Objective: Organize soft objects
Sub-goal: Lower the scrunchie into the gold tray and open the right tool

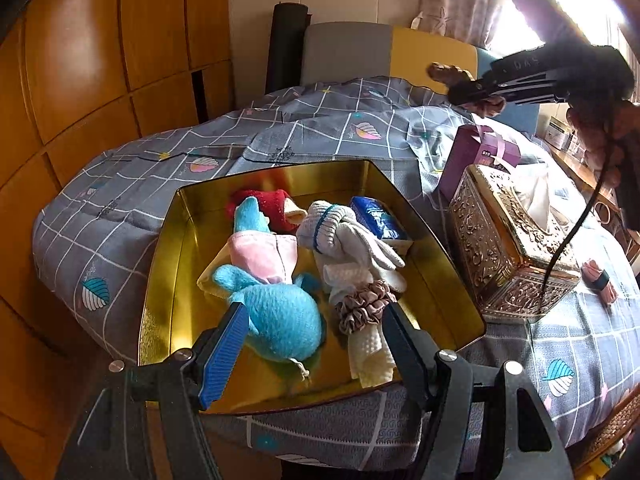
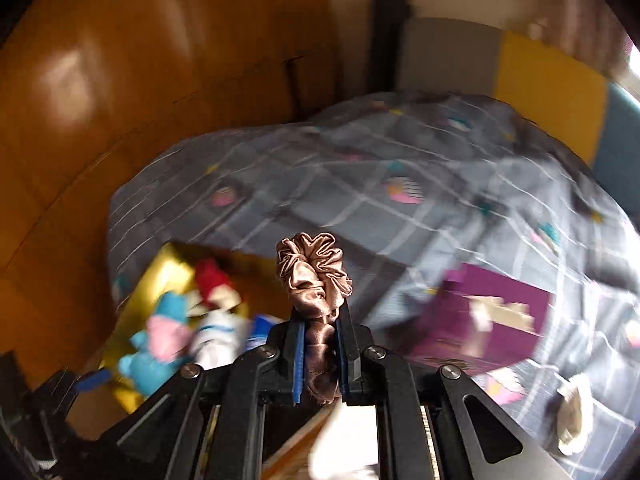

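A gold tin (image 1: 188,280) sits on the grey checked bedcover (image 1: 328,128). In it lie a blue knit toy (image 1: 280,316), a pink cloth (image 1: 264,254), a red sock (image 1: 268,204), white gloves (image 1: 348,236), a blue tissue pack (image 1: 376,216), a brown scrunchie (image 1: 360,304) and a white cloth (image 1: 370,356). My left gripper (image 1: 316,330) hangs open over the tin's near side and pinches nothing. My right gripper (image 2: 320,332) is shut on a second brown satin scrunchie (image 2: 314,272), in the air above the bed. In the left wrist view the right gripper (image 1: 460,94) is at the upper right.
An ornate gold tissue box (image 1: 508,248) stands right of the tin, with a purple gift box (image 1: 476,152) behind it, and a pink item with a black band (image 1: 600,280) lies further right. Wooden wardrobe doors (image 1: 100,60) line the left. The tin (image 2: 160,268) and purple box (image 2: 488,312) show blurred below.
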A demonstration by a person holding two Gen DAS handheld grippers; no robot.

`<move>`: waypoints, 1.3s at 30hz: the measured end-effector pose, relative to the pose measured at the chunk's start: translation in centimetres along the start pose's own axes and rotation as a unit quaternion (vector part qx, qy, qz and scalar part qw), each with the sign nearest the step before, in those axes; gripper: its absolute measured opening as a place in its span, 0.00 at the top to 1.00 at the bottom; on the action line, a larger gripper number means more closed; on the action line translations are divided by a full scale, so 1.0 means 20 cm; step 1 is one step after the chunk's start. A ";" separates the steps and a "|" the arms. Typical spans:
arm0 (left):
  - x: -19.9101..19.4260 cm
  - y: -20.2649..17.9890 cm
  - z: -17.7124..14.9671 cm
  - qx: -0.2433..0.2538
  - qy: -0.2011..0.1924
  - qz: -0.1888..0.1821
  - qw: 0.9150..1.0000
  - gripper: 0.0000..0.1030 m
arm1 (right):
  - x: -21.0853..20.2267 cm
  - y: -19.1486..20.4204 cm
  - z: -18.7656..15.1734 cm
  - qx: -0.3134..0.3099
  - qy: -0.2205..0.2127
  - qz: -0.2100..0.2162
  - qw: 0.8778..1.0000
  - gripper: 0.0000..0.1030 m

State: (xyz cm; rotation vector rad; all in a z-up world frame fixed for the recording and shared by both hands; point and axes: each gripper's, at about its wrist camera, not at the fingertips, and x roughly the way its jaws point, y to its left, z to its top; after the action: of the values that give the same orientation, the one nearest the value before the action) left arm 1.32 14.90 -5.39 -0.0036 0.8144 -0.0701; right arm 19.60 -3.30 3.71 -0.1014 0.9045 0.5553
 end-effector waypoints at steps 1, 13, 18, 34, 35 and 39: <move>0.00 0.00 0.00 -0.001 0.000 0.001 1.000 0.32 | 0.01 0.04 -0.01 -0.008 0.003 0.009 1.000 0.88; 0.01 0.28 -0.03 -0.065 0.003 0.051 0.997 0.32 | 0.27 0.52 -0.33 -0.093 0.101 0.116 0.984 0.88; 0.01 0.38 -0.04 -0.096 0.002 0.069 0.993 0.32 | 0.41 0.60 -0.42 -0.084 0.122 0.128 0.981 0.88; 0.04 0.32 -0.04 -0.083 0.007 0.058 0.995 0.32 | 0.46 0.51 -0.39 0.023 0.073 0.077 0.994 0.51; 0.03 0.32 -0.04 -0.081 0.005 0.059 0.995 0.32 | 0.44 0.51 -0.40 0.022 0.068 0.075 0.995 0.51; 0.00 0.28 -0.02 -0.067 -0.005 0.059 0.996 0.32 | 0.34 0.50 -0.41 0.006 0.047 0.058 0.997 0.51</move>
State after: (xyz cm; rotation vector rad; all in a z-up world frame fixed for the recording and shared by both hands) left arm 1.38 20.50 -5.76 -0.0828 0.8073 0.0965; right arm 12.07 5.56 -5.23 -0.0640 1.0102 0.6577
